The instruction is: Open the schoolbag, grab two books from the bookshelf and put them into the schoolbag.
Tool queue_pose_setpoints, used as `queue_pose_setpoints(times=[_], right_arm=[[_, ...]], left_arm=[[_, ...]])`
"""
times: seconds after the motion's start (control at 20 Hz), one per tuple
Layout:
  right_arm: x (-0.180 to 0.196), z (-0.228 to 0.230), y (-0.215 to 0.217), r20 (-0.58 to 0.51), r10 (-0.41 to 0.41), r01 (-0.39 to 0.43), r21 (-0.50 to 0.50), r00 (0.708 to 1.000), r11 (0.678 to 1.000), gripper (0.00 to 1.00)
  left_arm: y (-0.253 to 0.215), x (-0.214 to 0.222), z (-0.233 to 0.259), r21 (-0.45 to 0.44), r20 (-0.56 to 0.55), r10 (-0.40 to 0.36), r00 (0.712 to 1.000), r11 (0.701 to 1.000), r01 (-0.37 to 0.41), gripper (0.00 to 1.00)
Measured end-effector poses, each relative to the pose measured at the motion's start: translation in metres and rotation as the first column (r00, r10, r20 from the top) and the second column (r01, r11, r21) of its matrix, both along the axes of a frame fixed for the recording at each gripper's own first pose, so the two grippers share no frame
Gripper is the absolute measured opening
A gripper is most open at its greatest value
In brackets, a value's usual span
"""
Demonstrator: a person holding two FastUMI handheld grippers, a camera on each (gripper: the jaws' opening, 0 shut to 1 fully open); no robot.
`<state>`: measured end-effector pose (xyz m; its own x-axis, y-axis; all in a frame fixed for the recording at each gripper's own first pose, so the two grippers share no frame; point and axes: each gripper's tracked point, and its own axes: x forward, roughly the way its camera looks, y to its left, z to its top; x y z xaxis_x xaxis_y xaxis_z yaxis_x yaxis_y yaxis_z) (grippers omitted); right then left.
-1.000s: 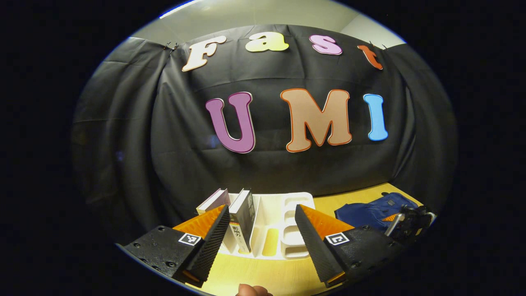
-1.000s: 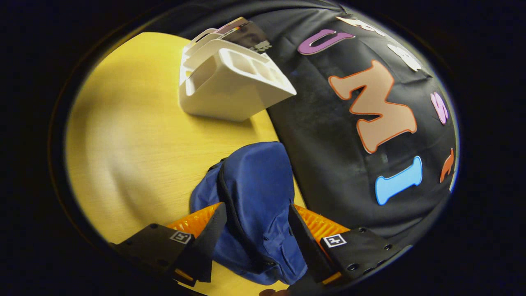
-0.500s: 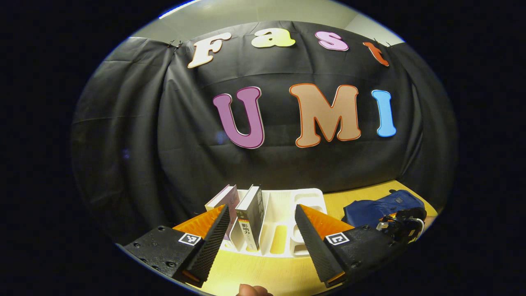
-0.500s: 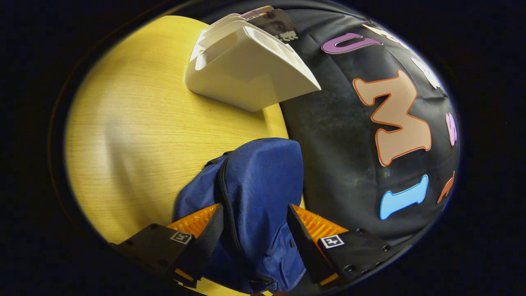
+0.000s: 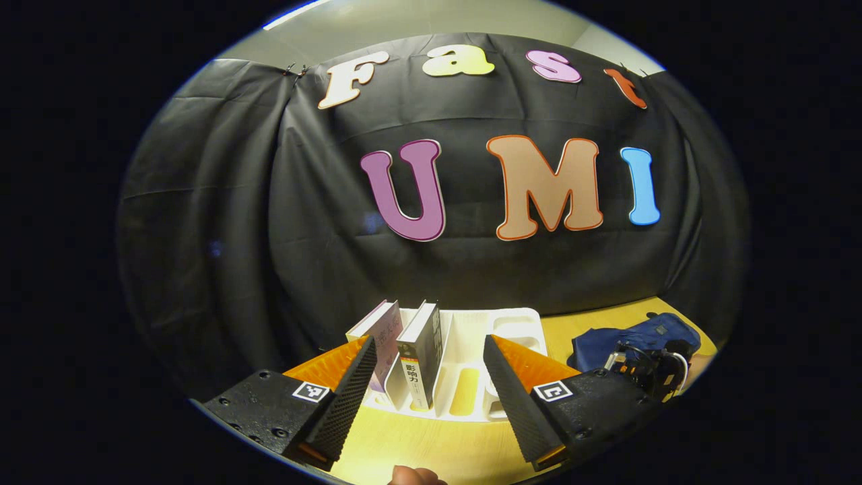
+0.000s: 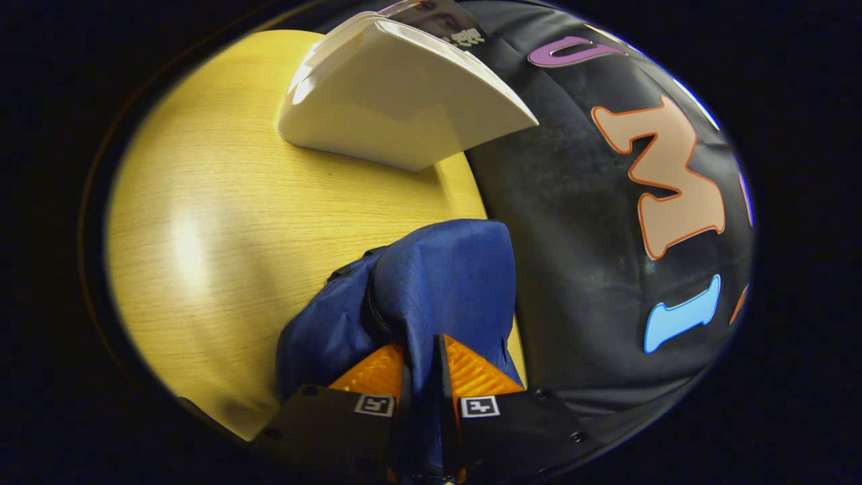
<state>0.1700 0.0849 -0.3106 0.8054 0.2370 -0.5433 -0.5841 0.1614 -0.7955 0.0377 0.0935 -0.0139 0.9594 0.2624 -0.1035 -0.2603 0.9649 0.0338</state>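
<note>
My right gripper (image 6: 423,377) pinches a fold of the blue schoolbag (image 6: 438,283), which lies on the yellow table (image 6: 222,222) against the booth wall. My left gripper (image 5: 429,377) hangs wide, facing two upright books (image 5: 407,333) in the white bookshelf (image 5: 471,350).

A yellow wooden table (image 6: 222,222) is seen, backed by a black cloth wall (image 5: 222,222); a pale ceiling (image 5: 431,20) is seen above.

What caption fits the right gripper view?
Right gripper pinches the blue schoolbag on the yellow table.
</note>
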Motion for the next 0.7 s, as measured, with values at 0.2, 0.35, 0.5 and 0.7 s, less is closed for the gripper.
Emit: queue_pose_setpoints(times=[0.2, 0.35, 0.5, 0.7], right_arm=[[-0.003, -0.012, -0.004, -0.071, -0.01, 0.007, -0.038, 0.997, 0.999, 0.1], [-0.002, -0.015, -0.007, -0.106, -0.064, 0.062, -0.021, 0.992, 0.998, 0.06], [-0.001, -0.015, -0.006, -0.179, -0.139, 0.149, 0.042, 0.974, 0.988, 0.07], [0.0, -0.015, -0.007, -0.243, -0.179, 0.198, 0.056, 0.953, 0.979, 0.0]], left_arm=[[0.001, -0.001, 0.0, -0.006, -0.001, 0.008, 1.0, 1.0, -0.008, 0.94], [0.002, 0.001, 0.001, 0.001, 0.01, 0.007, 1.0, 1.0, -0.007, 0.94], [0.002, 0.001, 0.003, -0.002, 0.016, 0.01, 1.0, 1.0, -0.01, 0.93], [0.006, 0.003, 0.004, -0.01, 0.021, 0.019, 1.0, 1.0, -0.019, 0.94]])
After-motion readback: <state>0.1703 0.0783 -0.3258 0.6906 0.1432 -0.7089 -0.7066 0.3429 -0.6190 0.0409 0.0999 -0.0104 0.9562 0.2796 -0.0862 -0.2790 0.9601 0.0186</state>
